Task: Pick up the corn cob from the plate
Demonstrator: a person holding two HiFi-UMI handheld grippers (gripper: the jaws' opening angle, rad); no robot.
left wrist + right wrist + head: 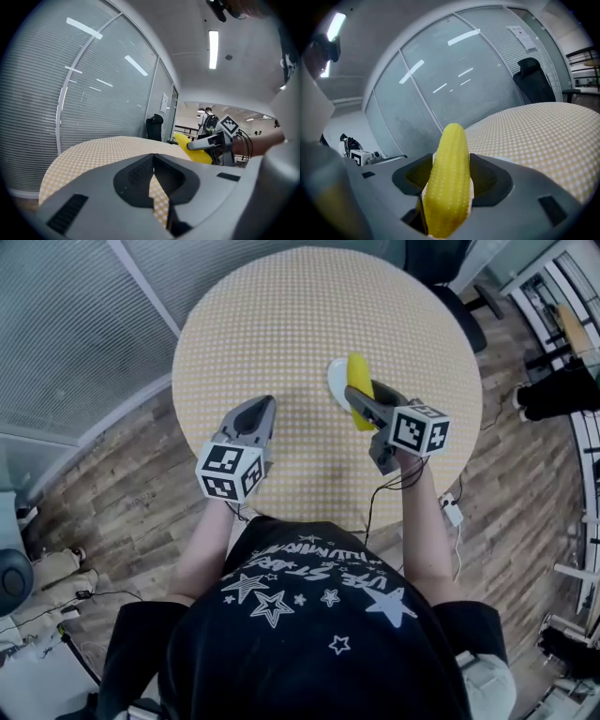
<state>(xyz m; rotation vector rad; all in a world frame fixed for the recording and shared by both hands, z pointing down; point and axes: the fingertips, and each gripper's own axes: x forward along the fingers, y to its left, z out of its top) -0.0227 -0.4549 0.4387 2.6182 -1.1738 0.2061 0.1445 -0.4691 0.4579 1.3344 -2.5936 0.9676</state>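
Observation:
A yellow corn cob (359,388) is clamped between the jaws of my right gripper (364,401), lifted above a small white plate (335,378) on the round checked table (281,315). In the right gripper view the corn cob (449,180) stands lengthwise between both pads of the right gripper (451,159), its tip pointing away. My left gripper (255,411) hovers over the table's near left part, apart from the plate. In its own view the left gripper (152,157) has its jaws meeting with nothing between them, and the corn cob (194,146) shows off to the right.
Glass walls with blinds run along the left. A black office chair (459,306) stands behind the table's far right edge. Wood floor surrounds the table, with a cable and plug (452,510) at the right. A person with a backpack (208,123) stands far off.

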